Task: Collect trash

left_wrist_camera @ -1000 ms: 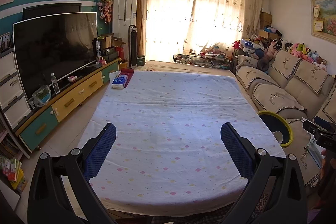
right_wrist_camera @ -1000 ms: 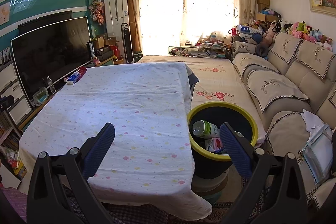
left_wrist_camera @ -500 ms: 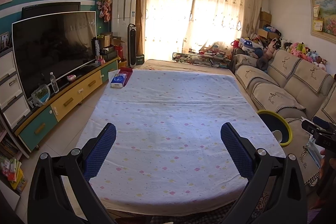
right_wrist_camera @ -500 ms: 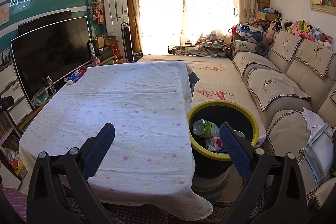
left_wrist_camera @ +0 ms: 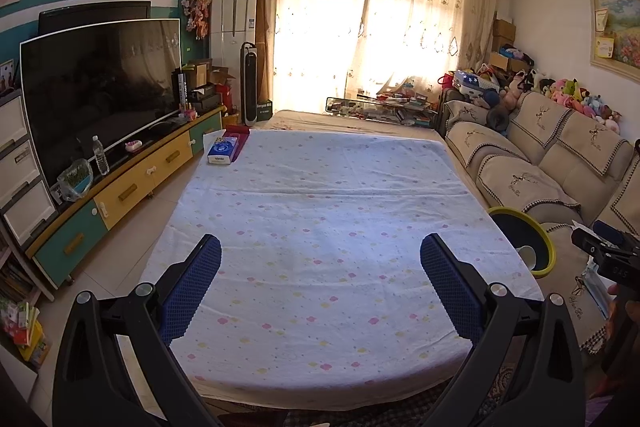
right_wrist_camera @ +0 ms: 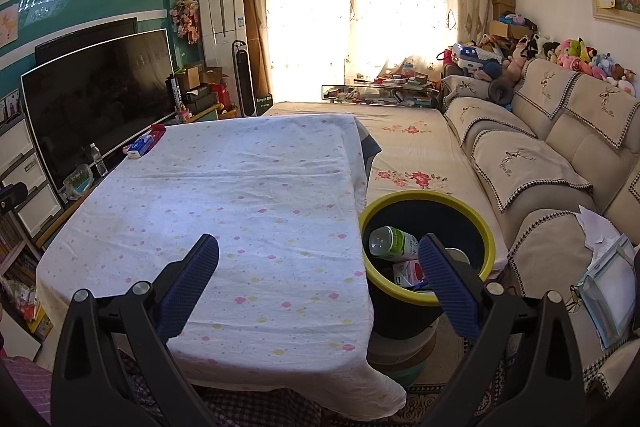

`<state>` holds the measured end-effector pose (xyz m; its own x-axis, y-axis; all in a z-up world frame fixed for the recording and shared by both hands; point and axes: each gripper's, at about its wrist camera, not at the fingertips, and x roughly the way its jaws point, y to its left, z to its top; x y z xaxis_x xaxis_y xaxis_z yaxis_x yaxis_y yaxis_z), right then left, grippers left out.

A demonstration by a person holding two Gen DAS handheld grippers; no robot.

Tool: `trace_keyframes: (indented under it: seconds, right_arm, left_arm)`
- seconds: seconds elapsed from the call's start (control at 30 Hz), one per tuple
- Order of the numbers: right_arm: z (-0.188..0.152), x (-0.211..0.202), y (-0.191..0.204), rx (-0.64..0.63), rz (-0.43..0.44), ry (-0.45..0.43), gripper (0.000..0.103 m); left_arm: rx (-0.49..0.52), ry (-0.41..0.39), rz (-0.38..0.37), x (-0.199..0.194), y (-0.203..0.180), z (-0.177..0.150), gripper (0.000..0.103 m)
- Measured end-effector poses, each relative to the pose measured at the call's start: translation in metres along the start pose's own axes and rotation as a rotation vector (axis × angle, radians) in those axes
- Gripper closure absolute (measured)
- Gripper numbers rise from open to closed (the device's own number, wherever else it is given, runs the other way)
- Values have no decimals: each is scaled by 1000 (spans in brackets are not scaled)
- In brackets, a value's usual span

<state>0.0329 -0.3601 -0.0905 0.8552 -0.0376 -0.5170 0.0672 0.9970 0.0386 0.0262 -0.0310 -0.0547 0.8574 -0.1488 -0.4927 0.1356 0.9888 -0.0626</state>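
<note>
Hiding part of the bin (right_wrist_camera: pixel 426 301), the right tool (right_wrist_camera: pixel 318 269) gapes empty; left tool (left_wrist_camera: pixel 320 271) likewise

the worktop (left_wrist_camera: pixel 320 227), under a white dotted cloth, lies open across nearly its whole surface, with only a tissue box (left_wrist_camera: pixel 223 151) and a red tray (left_wrist_camera: pixel 237 138) at its far left corner, well apart from both claws. off the worktop's right edge a yellow-rimmed bin (right_wrist_camera: pixel 428 247) stands just beside the cloth's overhang, its mouth open from above and holding a bottle (right_wrist_camera: pixel 390 242) and a carton (right_wrist_camera: pixel 408 273). the passage between worktop and sofa (right_wrist_camera: pixel 540 167) is narrow, taken up by the bin and a low flowered cushion (right_wrist_camera: pixel 412 155) behind it.
</note>
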Motion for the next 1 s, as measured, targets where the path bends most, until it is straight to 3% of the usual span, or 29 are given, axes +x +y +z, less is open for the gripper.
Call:
trace_keyframes:
  seconds: [1.0]
  right_arm:
    - [-6,8,1,11,-3,19,8]
  left_arm:
    - [11,12,-13,6,-1,0,5]
